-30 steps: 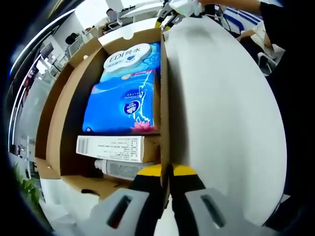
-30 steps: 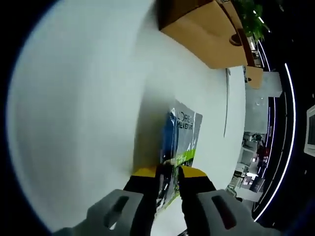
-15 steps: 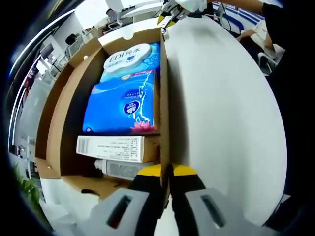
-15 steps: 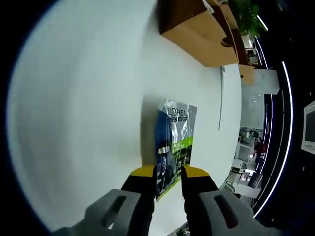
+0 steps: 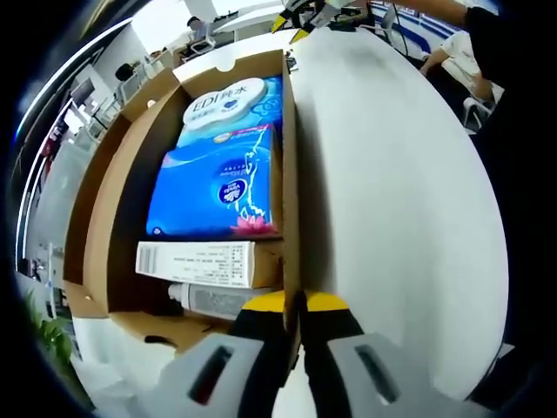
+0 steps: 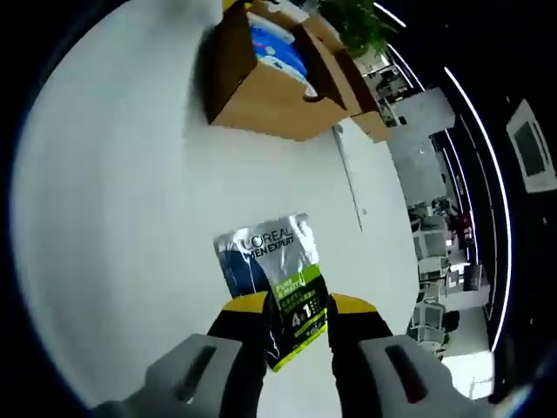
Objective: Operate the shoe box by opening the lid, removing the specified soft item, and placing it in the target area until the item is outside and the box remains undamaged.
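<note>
Silver-blue-green L'Oreal sachet (image 6: pixel 277 287) lies flat between right gripper's (image 6: pixel 290 306) spread jaws; left gripper (image 5: pixel 294 303) clenches shoe box (image 5: pixel 289 174) wall.

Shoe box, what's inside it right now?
The shoe box holds a blue tissue pack, a round-lidded wipes pack, a white labelled carton and a tube. Anything beneath them is covered.
</note>
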A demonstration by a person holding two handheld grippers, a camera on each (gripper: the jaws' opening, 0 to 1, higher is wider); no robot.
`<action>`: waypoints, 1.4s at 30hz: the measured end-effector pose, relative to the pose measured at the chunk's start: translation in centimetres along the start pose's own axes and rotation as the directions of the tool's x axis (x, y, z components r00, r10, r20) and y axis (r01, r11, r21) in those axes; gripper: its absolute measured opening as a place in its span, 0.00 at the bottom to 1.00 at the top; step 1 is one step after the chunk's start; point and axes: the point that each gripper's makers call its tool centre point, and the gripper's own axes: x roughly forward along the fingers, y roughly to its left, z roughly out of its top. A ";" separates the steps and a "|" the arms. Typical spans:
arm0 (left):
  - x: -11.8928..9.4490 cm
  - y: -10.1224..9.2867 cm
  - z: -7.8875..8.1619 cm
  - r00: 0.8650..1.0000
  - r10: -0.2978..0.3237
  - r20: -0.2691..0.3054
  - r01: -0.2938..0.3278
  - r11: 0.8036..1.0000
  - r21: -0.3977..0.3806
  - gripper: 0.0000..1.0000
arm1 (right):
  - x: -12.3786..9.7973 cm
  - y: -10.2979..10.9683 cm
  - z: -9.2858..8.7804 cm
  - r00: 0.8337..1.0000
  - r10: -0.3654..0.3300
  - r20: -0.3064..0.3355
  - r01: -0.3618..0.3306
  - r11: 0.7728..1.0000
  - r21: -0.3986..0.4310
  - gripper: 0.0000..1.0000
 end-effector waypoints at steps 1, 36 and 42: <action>0.0 0.0 0.0 1.000 0.000 0.000 0.000 1.000 -0.003 0.04 | 0.0 -0.2 0.6 1.000 0.003 0.018 -0.003 0.999 0.047 0.27; -0.1 -0.2 0.1 1.000 -0.012 0.027 0.012 1.000 0.007 0.04 | 3.3 1.6 24.5 0.920 0.379 0.103 -0.351 0.676 0.648 0.50; -0.1 -0.3 0.0 1.000 -0.013 0.026 0.013 1.000 0.008 0.04 | 5.2 2.8 24.3 0.915 0.401 0.048 -0.296 0.585 0.755 0.57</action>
